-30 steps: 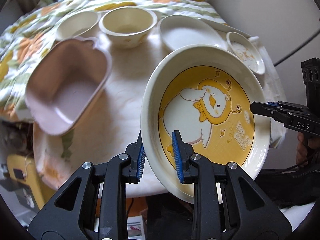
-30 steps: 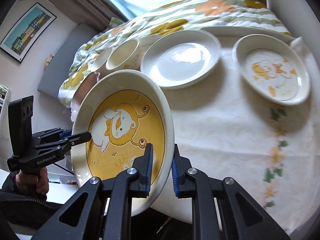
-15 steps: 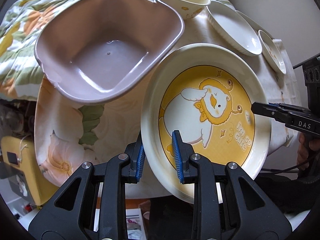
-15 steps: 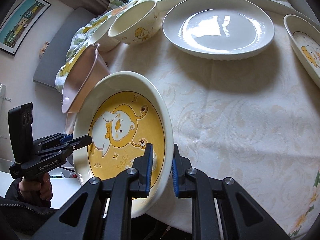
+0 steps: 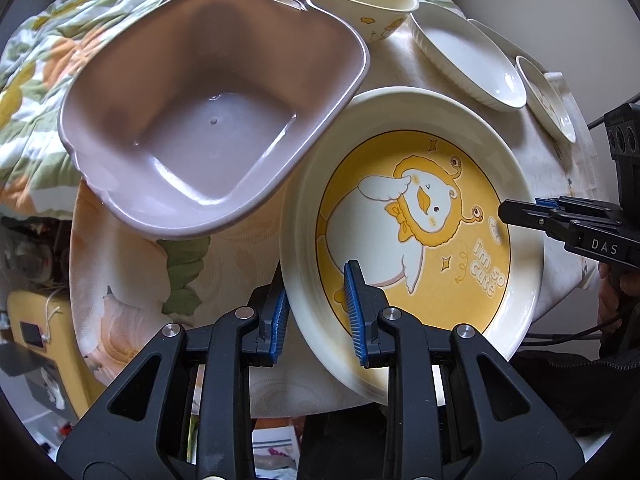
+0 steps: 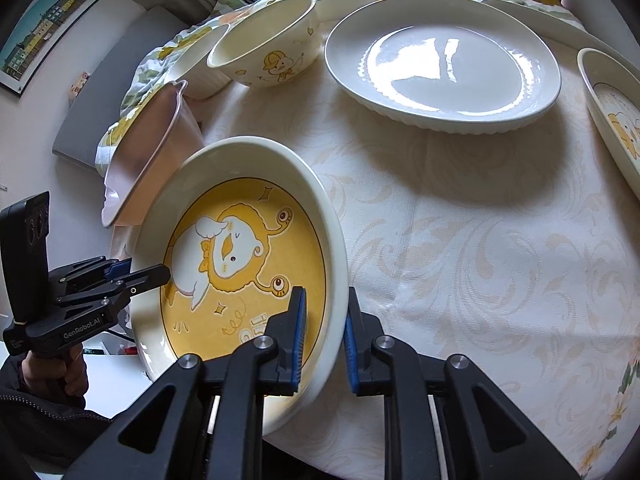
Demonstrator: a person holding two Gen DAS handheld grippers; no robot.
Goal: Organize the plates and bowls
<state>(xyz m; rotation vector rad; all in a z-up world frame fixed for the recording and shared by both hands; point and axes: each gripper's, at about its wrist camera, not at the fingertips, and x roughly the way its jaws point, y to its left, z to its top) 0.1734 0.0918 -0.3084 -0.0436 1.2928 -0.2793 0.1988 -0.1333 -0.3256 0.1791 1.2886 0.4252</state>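
Observation:
A cream plate with a yellow duck picture [image 5: 416, 236] is held tilted above the table's near edge, beside a mauve plastic basin [image 5: 208, 120]. My left gripper [image 5: 316, 312] is shut on the plate's near rim. My right gripper [image 6: 322, 336] is shut on the opposite rim of the same plate [image 6: 240, 256]. The plate's far rim is close to the basin [image 6: 140, 160]; I cannot tell whether they touch. Each gripper shows in the other's view, the right [image 5: 520, 212] and the left [image 6: 144, 274].
On the tablecloth [image 6: 460, 240] stand a duck-print bowl [image 6: 268, 40], a ribbed white bowl [image 6: 196, 64], a white ribbed plate [image 6: 440, 60] and a small duck plate [image 6: 616, 120] at the right edge. A floral quilt [image 5: 32, 80] lies behind the basin.
Both grippers have carried the plate forward and lower toward the basin, which now looms larger. Both stay shut on the plate.

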